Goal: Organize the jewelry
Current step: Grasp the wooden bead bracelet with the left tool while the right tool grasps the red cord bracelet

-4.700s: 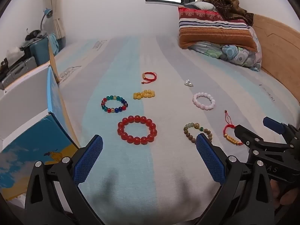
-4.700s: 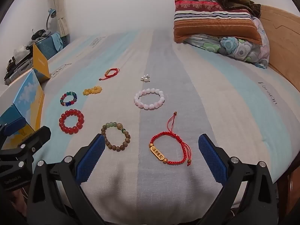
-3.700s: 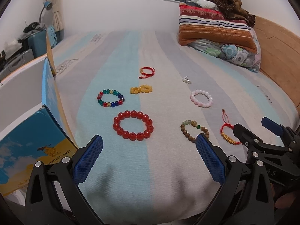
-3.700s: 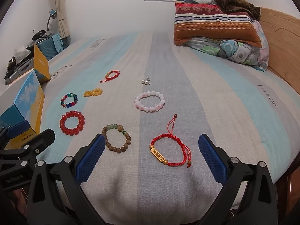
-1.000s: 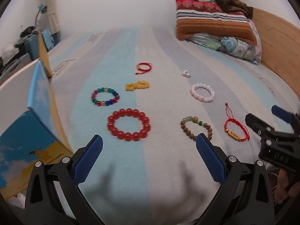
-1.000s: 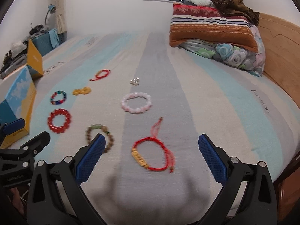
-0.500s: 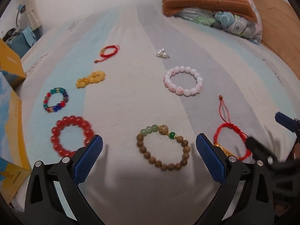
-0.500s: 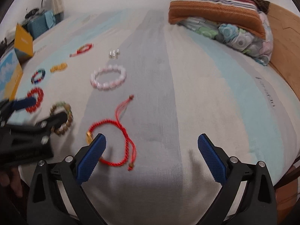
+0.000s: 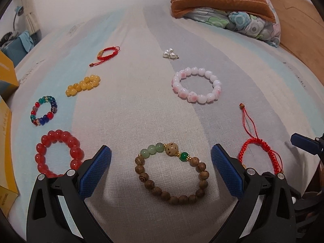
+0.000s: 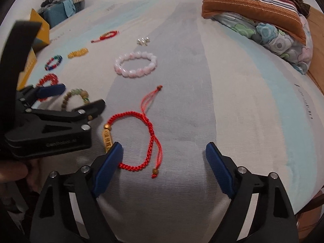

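Observation:
Several bracelets lie on a striped bedsheet. My left gripper (image 9: 161, 166) is open, low over a brown wooden-bead bracelet (image 9: 171, 174) that lies between its blue pads. My right gripper (image 10: 164, 166) is open over a red cord bracelet with a gold tag (image 10: 131, 141); its left pad touches the cord. The same red cord bracelet (image 9: 260, 151) shows in the left wrist view. A red bead bracelet (image 9: 58, 152), a multicolour one (image 9: 44, 111), a yellow one (image 9: 83, 85), a pink-white one (image 9: 196, 88), a small red cord bracelet (image 9: 106, 53) and pearl earrings (image 9: 170, 54) lie around.
A yellow and blue open box (image 9: 5, 121) stands at the bed's left edge. Stacked pillows (image 9: 222, 4) and a wooden headboard (image 9: 299, 26) are at the back right. The left gripper's body (image 10: 50, 125) sits close beside my right gripper.
Both grippers have moved forward and down toward the bed. The left one now brackets the wooden-bead bracelet; the right one has closed in on the red cord bracelet. Both stay open.

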A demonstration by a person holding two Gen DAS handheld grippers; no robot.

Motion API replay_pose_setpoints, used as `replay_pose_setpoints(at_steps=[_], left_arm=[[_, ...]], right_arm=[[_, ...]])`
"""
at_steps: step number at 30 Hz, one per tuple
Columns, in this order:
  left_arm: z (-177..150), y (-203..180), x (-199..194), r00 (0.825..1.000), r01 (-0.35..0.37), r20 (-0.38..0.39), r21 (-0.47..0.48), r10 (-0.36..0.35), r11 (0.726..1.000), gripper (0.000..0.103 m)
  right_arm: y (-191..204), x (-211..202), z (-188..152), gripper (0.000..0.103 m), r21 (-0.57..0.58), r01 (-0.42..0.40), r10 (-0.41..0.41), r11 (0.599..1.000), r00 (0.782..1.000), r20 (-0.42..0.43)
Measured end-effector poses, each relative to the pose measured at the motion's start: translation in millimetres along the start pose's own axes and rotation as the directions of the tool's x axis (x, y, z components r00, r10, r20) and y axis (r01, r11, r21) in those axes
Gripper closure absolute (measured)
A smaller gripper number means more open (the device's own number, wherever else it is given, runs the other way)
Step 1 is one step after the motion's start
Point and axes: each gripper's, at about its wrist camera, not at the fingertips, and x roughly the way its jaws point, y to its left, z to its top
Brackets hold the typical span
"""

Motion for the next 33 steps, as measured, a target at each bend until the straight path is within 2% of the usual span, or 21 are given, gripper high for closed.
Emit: replay_pose_setpoints(at_steps=[6,12,13,15,16,18,19,21,24,26,27,29,30,33], left_arm=[[-1.3,2.9,-0.9,1.000,0.023,0.003,-0.007,-0.023,1.000,0.006],[-4.7,3.3,-0.6,1.000,0.009,0.000,0.003,-0.009,1.000,0.010],[-4.9,3.7,-0.6,1.000,0.006,-0.001,0.003,-0.006,1.000,0.012],[-4.8,5.3,-1.2,1.000,0.001,-0.001,-0.001,-0.001,1.000,0.016],[-5.2,6.8,-2.0,1.000,-0.001,-0.001,-0.003,0.001,1.000,0.020],[-5.5,9.2,-3.4,1.000,-0.006,-0.002,-0.005,0.006,1.000,0.027],[-5.3,10.3,-4.2,1.000,-0.009,-0.001,-0.005,0.009,1.000,0.033],[-5.3,12.2,-6.7,1.000,-0.009,0.005,-0.002,0.009,1.000,0.043],[-5.6,15.3,-9.7,1.000,0.002,0.008,0.001,-0.002,1.000,0.054],[-5.6,18.0,-11.8,1.000,0.004,0.009,-0.001,-0.004,1.000,0.065],[-5.5,19.5,-13.0,1.000,0.005,0.011,-0.002,-0.005,1.000,0.069],[-5.3,22.0,-13.8,1.000,0.019,0.011,-0.003,-0.019,1.000,0.089],[-5.0,23.0,-14.6,1.000,0.026,0.011,-0.003,-0.026,1.000,0.093],[-5.2,24.0,-16.7,0.999,0.030,0.013,0.005,-0.030,1.000,0.095]], right_arm=[[15.6,1.1,0.6,0.021,-0.045,-0.029,0.029,0.999,1.000,-0.009],[19.2,9.8,0.6,0.021,-0.040,-0.042,0.040,0.998,0.998,-0.046],[17.8,10.7,1.2,0.022,-0.030,-0.052,0.051,0.998,0.997,-0.050],[14.7,11.3,1.8,0.030,-0.006,-0.078,0.078,0.997,0.995,-0.060],[14.0,10.6,1.4,0.032,-0.004,-0.079,0.078,0.997,0.995,-0.060],[14.4,9.4,1.1,0.045,-0.001,-0.085,0.085,0.996,0.995,-0.057],[14.9,9.1,1.0,0.048,0.000,-0.088,0.088,0.996,0.995,-0.056],[15.1,8.0,1.1,0.062,0.004,-0.093,0.093,0.996,0.994,-0.053],[13.8,7.3,0.8,0.073,0.013,-0.089,0.089,0.996,0.995,-0.049],[12.1,5.9,0.9,0.082,0.023,-0.085,0.086,0.996,0.995,-0.042],[11.1,5.3,1.2,0.085,0.028,-0.087,0.088,0.996,0.995,-0.039],[10.0,4.4,1.6,0.087,0.033,-0.086,0.088,0.996,0.996,-0.034],[9.8,3.9,2.1,0.088,0.035,-0.085,0.087,0.996,0.996,-0.031],[9.3,2.2,2.7,0.088,0.038,-0.083,0.084,0.996,0.996,-0.022]])
